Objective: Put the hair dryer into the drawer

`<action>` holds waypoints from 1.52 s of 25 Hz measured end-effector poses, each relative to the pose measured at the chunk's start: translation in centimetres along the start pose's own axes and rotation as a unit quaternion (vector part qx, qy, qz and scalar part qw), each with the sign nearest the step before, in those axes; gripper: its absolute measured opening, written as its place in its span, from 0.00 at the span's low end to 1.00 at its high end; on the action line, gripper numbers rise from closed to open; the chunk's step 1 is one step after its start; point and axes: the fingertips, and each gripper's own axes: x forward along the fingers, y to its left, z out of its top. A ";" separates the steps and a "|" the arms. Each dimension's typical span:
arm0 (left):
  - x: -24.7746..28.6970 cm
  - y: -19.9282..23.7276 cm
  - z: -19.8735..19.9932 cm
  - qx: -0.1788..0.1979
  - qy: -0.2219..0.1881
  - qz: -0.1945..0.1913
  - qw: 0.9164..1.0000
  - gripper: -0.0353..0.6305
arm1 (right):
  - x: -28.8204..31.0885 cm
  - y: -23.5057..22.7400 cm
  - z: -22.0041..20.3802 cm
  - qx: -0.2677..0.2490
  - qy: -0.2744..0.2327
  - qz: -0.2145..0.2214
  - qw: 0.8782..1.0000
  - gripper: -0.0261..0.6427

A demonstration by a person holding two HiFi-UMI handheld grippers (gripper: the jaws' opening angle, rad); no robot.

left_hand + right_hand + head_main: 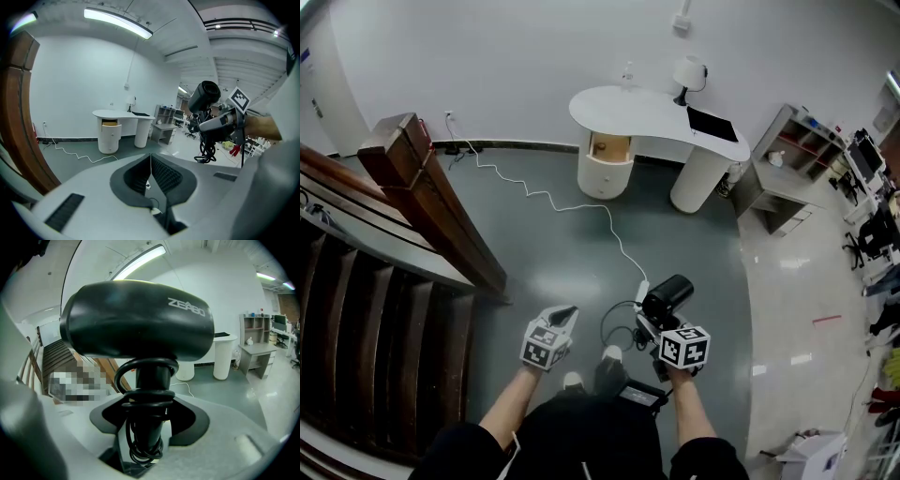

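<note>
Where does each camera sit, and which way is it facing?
Head view: on the person's head, looking steeply down at the floor; both forearms, left gripper, right gripper with hair dryer.
Left gripper view: on the left gripper, facing the white desk; its shut, empty jaws show.
Right gripper view: on the right gripper; the hair dryer fills it, jaws clamped on its handle.
Shared: head and left gripper views both show the desk's drawer.
</note>
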 end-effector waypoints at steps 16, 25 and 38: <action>7.9 4.6 4.1 -0.003 0.012 0.004 1.000 0.07 | 6.3 -6.0 6.1 0.002 0.000 0.008 1.000 0.40; 12.6 6.9 9.8 -0.005 0.004 0.020 1.000 0.07 | 9.4 -10.0 11.8 -0.006 0.000 0.027 1.000 0.40; 19.2 8.8 13.6 -0.019 0.014 0.054 0.998 0.07 | 13.7 -16.5 17.0 -0.020 0.020 0.060 0.998 0.40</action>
